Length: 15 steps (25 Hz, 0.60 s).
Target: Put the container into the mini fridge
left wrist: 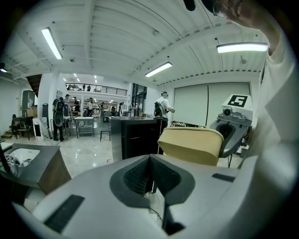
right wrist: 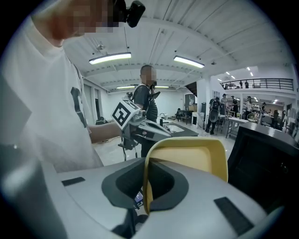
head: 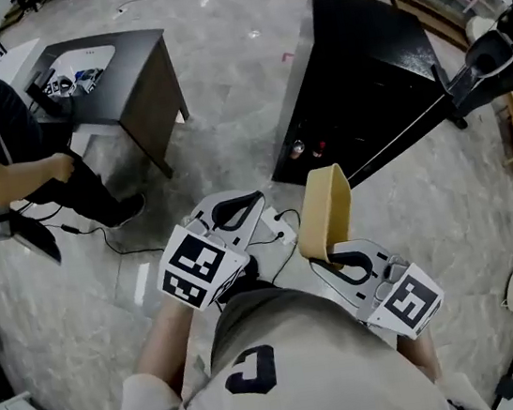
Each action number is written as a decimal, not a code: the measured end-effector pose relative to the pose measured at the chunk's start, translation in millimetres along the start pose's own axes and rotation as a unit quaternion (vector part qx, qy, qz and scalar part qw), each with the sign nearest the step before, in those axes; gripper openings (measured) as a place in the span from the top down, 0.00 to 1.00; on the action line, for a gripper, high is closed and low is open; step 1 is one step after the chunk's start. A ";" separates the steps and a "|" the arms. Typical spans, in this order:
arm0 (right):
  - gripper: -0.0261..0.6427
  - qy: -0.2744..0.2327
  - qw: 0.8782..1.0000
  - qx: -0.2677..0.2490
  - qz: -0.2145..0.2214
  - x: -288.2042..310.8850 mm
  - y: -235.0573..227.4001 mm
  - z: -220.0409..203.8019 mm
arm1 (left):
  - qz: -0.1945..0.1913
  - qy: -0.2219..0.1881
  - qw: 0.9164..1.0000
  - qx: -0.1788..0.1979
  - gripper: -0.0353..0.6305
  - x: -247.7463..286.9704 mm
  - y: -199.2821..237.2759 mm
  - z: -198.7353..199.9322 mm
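A tan open container (head: 325, 207) stands on edge above the floor, my right gripper (head: 336, 256) shut on its rim. The right gripper view shows the rim (right wrist: 187, 156) pinched thin between the pads of the right gripper (right wrist: 145, 179). My left gripper (head: 252, 200) is beside it on the left, jaws together with nothing in them; its own view shows the left gripper (left wrist: 150, 162) with its pads meeting and the container (left wrist: 191, 144) just to the right. The black mini fridge (head: 367, 79) stands ahead on the floor, small bottles (head: 298, 149) at its near face.
A dark table (head: 120, 76) with small items is at the far left, a seated person (head: 4, 159) next to it. Cables and a power strip (head: 282, 233) lie on the marble floor. A black stand (head: 493, 67) leans at the right.
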State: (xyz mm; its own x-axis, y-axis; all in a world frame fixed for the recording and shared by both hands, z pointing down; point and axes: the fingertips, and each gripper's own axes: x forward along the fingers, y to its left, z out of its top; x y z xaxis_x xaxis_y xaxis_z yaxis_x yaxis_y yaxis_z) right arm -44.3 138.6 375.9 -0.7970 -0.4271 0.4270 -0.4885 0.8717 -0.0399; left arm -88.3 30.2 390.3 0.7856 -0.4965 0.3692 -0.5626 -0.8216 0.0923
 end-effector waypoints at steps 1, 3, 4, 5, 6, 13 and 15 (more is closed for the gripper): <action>0.92 0.007 1.000 0.000 0.000 4.5 -2.8 0.9 | 0.000 -0.001 1.000 -0.002 0.86 0.9 9.3 0.0; 0.92 0.018 1.000 0.005 0.000 10.7 -7.9 5.9 | 0.000 -0.003 1.000 -0.008 0.86 2.4 22.9 3.0; 0.92 0.022 1.000 0.007 0.002 16.1 -10.8 10.5 | -0.001 -0.006 1.000 -0.012 0.86 1.7 31.0 5.6; 0.92 0.026 1.000 0.007 0.005 24.8 -13.4 14.8 | -0.002 -0.009 1.000 -0.015 0.86 -0.1 41.2 7.3; 0.92 0.032 0.999 0.004 0.012 36.3 -14.8 17.7 | -0.003 -0.012 1.000 -0.018 0.86 -2.7 52.2 6.4; 0.92 0.046 0.996 -0.009 0.073 97.7 -18.9 25.8 | 0.007 0.001 1.000 -0.021 0.86 -11.6 111.4 -15.7; 0.92 0.057 0.995 -0.022 0.074 109.0 -24.8 25.2 | 0.004 0.003 1.000 -0.029 0.86 -9.1 122.6 -20.6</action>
State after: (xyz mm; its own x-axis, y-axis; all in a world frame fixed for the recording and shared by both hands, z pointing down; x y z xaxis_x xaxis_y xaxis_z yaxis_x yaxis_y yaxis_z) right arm -128.0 64.4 400.7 -0.8123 -0.2664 0.5189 -0.3516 0.9334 -0.0712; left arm -169.7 -60.2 417.3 0.7798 -0.5009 0.3755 -0.5828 -0.7999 0.1434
